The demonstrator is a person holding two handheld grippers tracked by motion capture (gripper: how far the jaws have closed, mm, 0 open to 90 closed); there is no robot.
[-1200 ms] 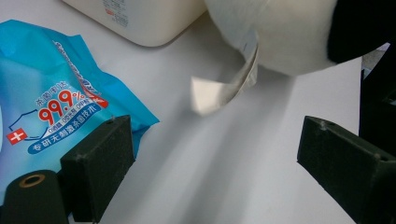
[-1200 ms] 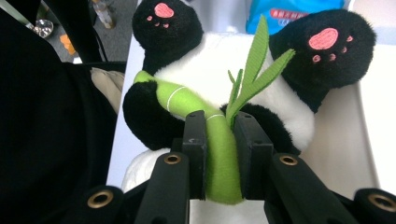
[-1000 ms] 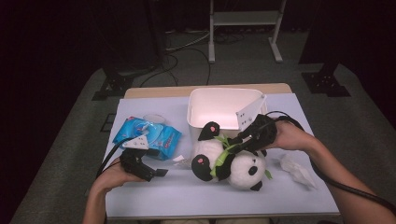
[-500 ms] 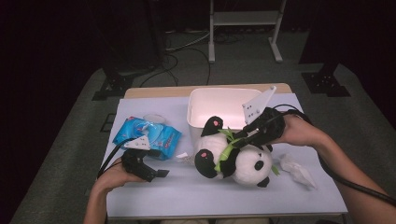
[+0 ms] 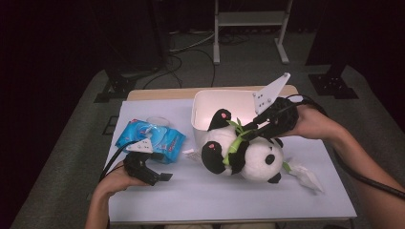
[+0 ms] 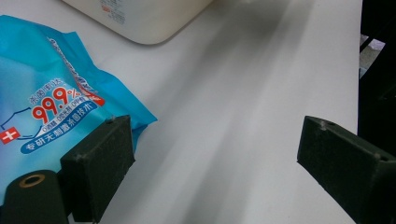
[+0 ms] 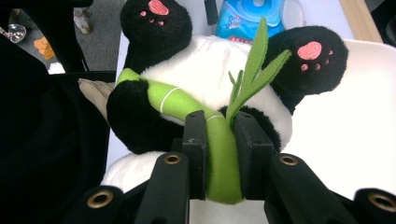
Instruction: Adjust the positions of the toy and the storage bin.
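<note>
Right gripper (image 7: 219, 140) clamped on panda (image 5: 248, 155) bamboo stalk (image 7: 219, 158), lifted off worktop (image 5: 239, 200) toward tub (image 5: 203, 102). Left gripper (image 6: 210, 158) idle, jaws apart.

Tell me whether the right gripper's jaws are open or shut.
Shut. The right gripper has its jaws clamped on the green bamboo stalk of the panda plush, pads pressing both sides.

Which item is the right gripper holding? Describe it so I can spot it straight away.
Start at the white bin at the table's far edge. Just in front of it is a black-and-white plush panda, partly lifted. The right gripper is shut on the green bamboo stalk it hugs; nothing else is furry, unlike the blue wipes pack to its left.
</note>
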